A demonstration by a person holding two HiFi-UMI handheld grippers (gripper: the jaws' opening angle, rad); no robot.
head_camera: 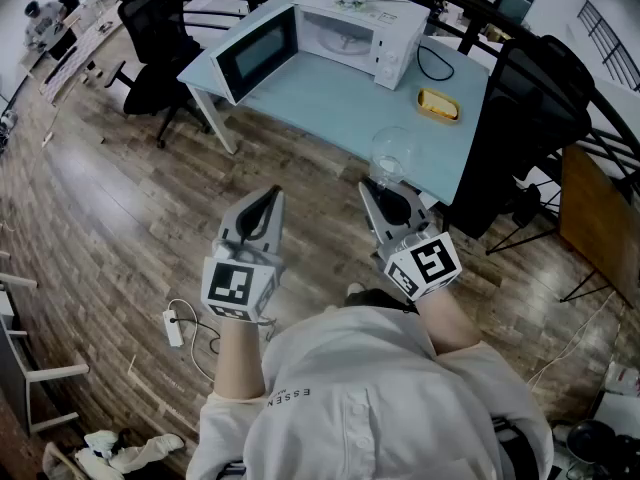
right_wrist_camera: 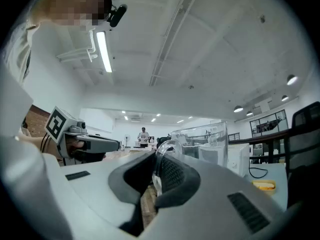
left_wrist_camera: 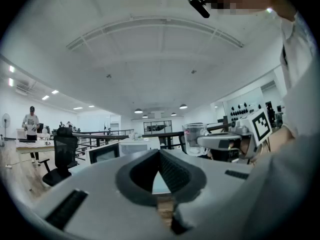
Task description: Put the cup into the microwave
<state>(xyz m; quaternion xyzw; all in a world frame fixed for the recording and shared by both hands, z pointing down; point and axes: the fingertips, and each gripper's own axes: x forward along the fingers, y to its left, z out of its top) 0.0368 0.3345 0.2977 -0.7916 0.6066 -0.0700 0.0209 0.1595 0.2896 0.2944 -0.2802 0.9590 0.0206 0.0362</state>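
The left gripper (head_camera: 268,200) is nearest, over the floor (head_camera: 120,218), and its jaws are closed together on nothing. Just beside it, the right gripper (head_camera: 383,190) has its jaws closed narrowly on the handle of the cup (head_camera: 392,153). The glass cup is upright in the air by the near edge of the bench (head_camera: 340,108). Farther along the bench lies a yellow thing (head_camera: 438,105). At the back stands the microwave (head_camera: 385,28), with its door (head_camera: 258,53) open.

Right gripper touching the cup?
Touching. The right gripper view shows the right gripper clamped on the cup, with its jaws shut on the handle.
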